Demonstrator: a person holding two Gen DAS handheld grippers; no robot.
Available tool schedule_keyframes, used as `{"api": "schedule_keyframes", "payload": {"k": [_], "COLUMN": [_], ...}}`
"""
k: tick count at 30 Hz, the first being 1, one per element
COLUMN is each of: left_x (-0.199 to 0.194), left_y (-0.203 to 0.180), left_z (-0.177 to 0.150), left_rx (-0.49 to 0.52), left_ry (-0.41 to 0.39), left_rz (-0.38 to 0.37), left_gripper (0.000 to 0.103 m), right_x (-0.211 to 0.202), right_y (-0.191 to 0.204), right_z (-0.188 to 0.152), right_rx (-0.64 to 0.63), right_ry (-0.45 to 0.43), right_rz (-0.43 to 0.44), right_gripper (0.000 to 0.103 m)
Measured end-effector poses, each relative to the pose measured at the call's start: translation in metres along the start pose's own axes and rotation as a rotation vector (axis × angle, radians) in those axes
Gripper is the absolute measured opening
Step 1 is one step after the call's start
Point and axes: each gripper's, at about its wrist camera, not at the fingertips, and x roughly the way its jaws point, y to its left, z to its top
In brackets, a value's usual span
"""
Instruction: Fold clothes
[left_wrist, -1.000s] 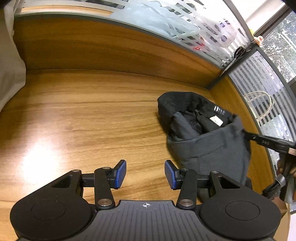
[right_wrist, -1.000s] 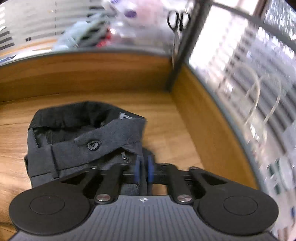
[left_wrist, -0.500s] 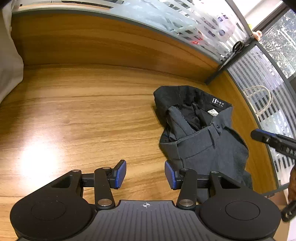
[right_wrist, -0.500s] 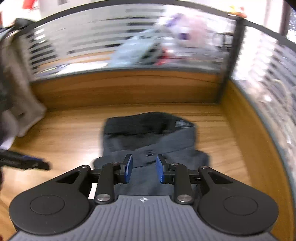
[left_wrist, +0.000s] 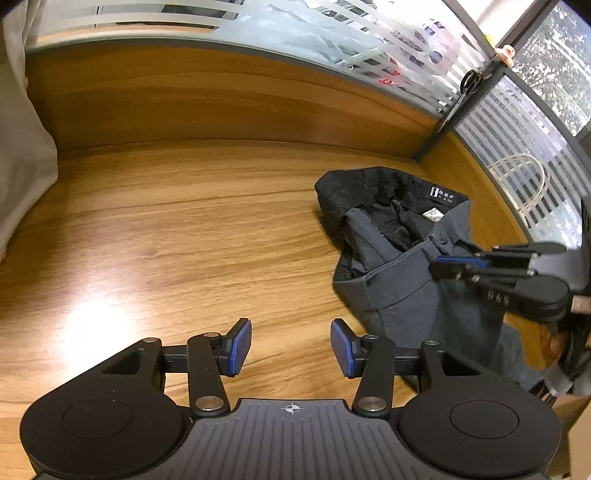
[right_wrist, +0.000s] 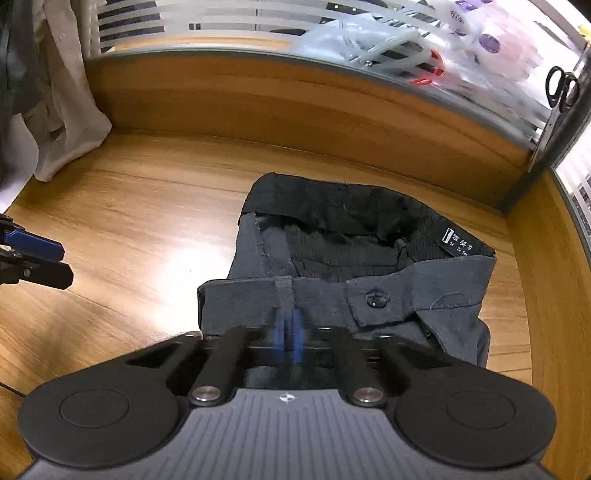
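Note:
Dark grey trousers (right_wrist: 332, 266) lie bunched on the wooden table, waistband open, with a button (right_wrist: 376, 298) and a label (right_wrist: 456, 240) showing. They also show in the left wrist view (left_wrist: 399, 273) at right. My right gripper (right_wrist: 290, 332) is shut, its blue pads together at the waistband's near edge; whether cloth is pinched between them is blurred. It also shows in the left wrist view (left_wrist: 460, 263) over the trousers. My left gripper (left_wrist: 291, 347) is open and empty above bare table, left of the trousers. One of its fingers (right_wrist: 33, 243) shows at the right wrist view's left edge.
The wooden table (left_wrist: 166, 229) has a raised wooden back wall (left_wrist: 221, 99) and right wall (right_wrist: 554, 266) topped with frosted glass. Pale cloth (right_wrist: 70, 122) hangs at the back left corner. Scissors (right_wrist: 563, 86) hang at the back right corner post.
My right gripper was shut on the trousers, opened half a second ago, and is now shut again at the waistband. The trousers have settled onto the table. My left gripper stays open.

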Motion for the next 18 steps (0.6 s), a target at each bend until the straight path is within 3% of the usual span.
{"api": "schedule_keyframes", "payload": {"k": [4,10,18], "left_x": [0.004,0.016,0.015], "left_y": [0.0,-0.008,-0.034], "left_z": [-0.003,0.001,0.022], "left_rx": [-0.006,-0.115,-0.179], "left_ry": [0.004,0.014,-0.071], "left_rz": [-0.016,-0.094,-0.124], "left_gripper": [0.056,0.057,0.058], "right_x": [-0.027,-0.07,-0.11], "right_y": [-0.007,0.003,0.028], "right_z": [0.005,0.008,0.014], "right_rx": [0.045,0.074,0.073], "right_ry": [-0.06,-0.15,-0.217], "right_rz": [0.072,0.126,0.192], "right_gripper": [0.002,0.002,0.002]}}
